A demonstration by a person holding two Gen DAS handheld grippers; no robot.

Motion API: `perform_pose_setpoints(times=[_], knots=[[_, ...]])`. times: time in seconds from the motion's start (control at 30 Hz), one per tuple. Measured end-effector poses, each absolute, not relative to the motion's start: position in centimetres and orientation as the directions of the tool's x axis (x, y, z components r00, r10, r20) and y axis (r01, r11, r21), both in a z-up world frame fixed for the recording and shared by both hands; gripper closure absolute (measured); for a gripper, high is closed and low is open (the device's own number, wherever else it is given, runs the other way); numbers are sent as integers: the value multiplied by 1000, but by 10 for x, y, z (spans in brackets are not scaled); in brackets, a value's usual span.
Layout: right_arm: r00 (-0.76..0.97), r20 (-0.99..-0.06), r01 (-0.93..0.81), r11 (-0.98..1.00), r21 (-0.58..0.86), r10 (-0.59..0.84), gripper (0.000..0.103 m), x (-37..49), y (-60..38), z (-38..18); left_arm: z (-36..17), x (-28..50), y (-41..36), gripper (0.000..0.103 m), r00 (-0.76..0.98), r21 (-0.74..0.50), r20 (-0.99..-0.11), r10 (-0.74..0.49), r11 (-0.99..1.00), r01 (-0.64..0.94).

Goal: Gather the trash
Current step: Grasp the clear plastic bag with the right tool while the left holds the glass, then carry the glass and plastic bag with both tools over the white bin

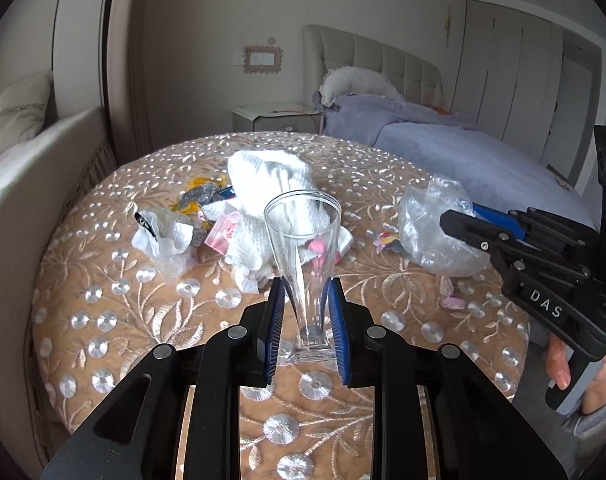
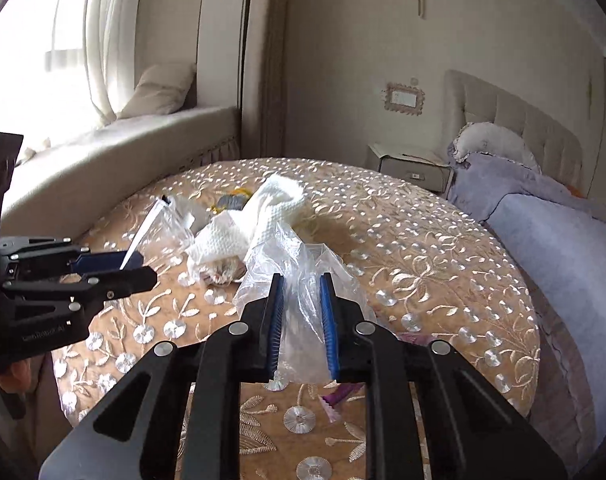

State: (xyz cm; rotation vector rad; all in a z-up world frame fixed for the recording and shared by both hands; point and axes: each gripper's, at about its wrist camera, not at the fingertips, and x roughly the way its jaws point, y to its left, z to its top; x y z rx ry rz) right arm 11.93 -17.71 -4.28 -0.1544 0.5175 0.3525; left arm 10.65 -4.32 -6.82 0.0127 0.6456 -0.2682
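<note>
A tall clear drinking glass [image 1: 303,224] stands upright between the blue pads of my left gripper [image 1: 306,288], which is shut on its narrow lower part above the round embroidered table [image 1: 103,320]. My right gripper [image 2: 301,284] is shut on a crumpled clear plastic bag [image 2: 279,252]. The left wrist view shows this right gripper [image 1: 459,216] at the right, with the bag [image 1: 427,236] hanging from it. Behind the glass lie a crumpled white paper towel [image 1: 263,184], a small white plastic bag [image 1: 163,236], a pink wrapper [image 1: 223,232] and yellow wrappers [image 1: 203,188].
A purple wrapper [image 2: 339,394] lies on the cloth under the right gripper. More small scraps [image 1: 387,238] lie beside the clear bag. A bed [image 1: 443,140] stands behind the table on the right. A nightstand [image 1: 275,118] is behind it, and a cushioned window seat [image 2: 115,160] on the left.
</note>
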Motion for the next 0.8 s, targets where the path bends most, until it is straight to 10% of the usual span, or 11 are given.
perform_pose_setpoints(times=[0.8], knots=[[898,-437,-95,993,-74,53,83,58,-294,-36,-55,94,-200,81,679,-27,-574,-458,839,543]])
